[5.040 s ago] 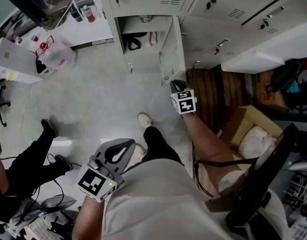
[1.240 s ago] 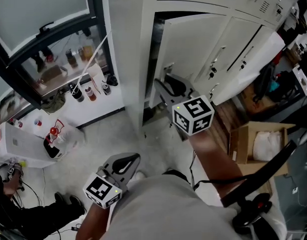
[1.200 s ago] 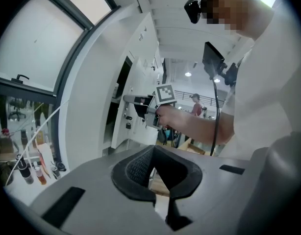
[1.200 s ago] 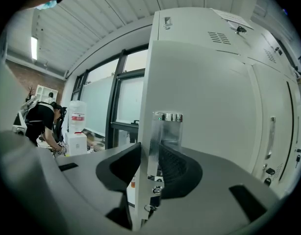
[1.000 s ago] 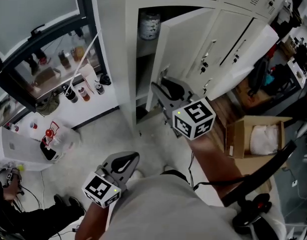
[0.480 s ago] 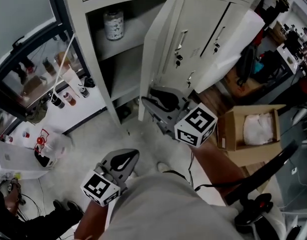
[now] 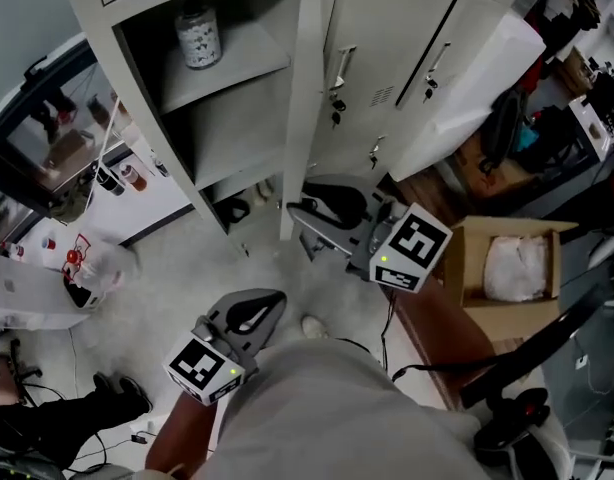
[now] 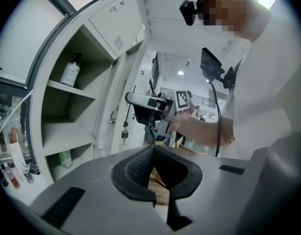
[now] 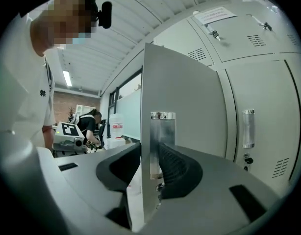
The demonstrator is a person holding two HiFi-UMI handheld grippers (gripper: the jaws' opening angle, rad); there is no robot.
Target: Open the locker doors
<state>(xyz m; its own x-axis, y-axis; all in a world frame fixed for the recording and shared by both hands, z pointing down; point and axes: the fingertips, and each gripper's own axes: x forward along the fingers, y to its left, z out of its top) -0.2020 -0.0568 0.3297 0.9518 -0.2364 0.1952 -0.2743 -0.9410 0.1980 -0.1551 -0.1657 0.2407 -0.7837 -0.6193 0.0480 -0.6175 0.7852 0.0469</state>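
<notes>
Swung wider than a second ago, the locker door [image 7: 305,118] at upper centre is clamped in the right claw [image 7: 297,224]; the left claw [image 7: 273,302] is closed, empty.

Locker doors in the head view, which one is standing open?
The leftmost door, swung out edge-on beside the shelved compartment, with the right gripper clamped on it; the two doors to its right are shut.

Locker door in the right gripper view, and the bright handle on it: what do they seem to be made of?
The pale grey open locker door looks like painted sheet metal: it has a thin folded edge and a smooth, matt, even coat. The upright shiny handle plate looks like polished or chromed metal, because it shows mirror-like streaks. Whether it is solid steel or only plated cannot be told.
</notes>
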